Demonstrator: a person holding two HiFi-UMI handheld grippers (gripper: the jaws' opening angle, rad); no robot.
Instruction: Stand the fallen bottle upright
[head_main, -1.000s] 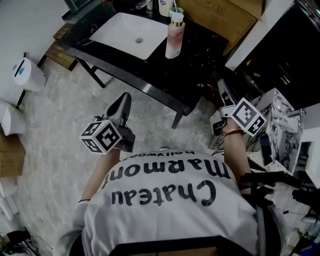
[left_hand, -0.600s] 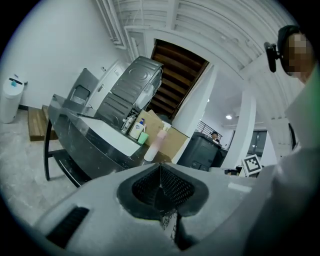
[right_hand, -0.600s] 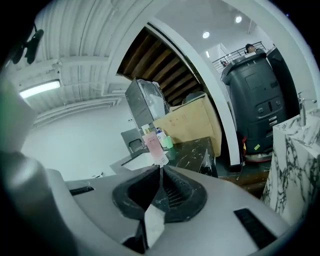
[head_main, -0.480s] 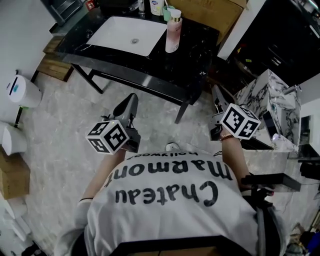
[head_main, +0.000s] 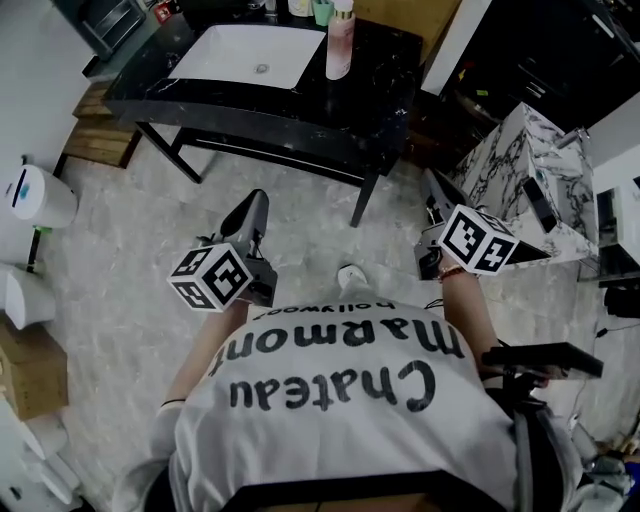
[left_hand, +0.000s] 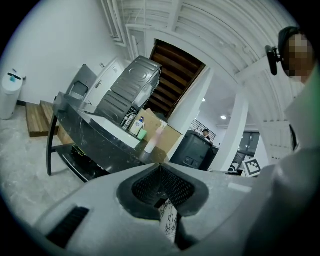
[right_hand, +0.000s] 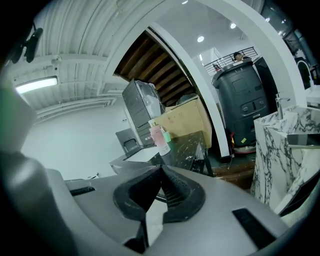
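A pink bottle with a white cap stands upright on the black table, to the right of the white sink. It shows small and far off in the left gripper view and the right gripper view. My left gripper hangs over the floor well short of the table, shut and empty; its tips meet. My right gripper is held off the table's right corner, its jaws closing the last bit with nothing between them, tips together.
A white sink basin is set in the table, with small bottles and a green cup behind it. A marble-patterned cabinet stands at the right, a white bin at the left, a cardboard box on the floor.
The table and bottle have slid further up and away in the head view. Both grippers have drawn back from the table with the person.
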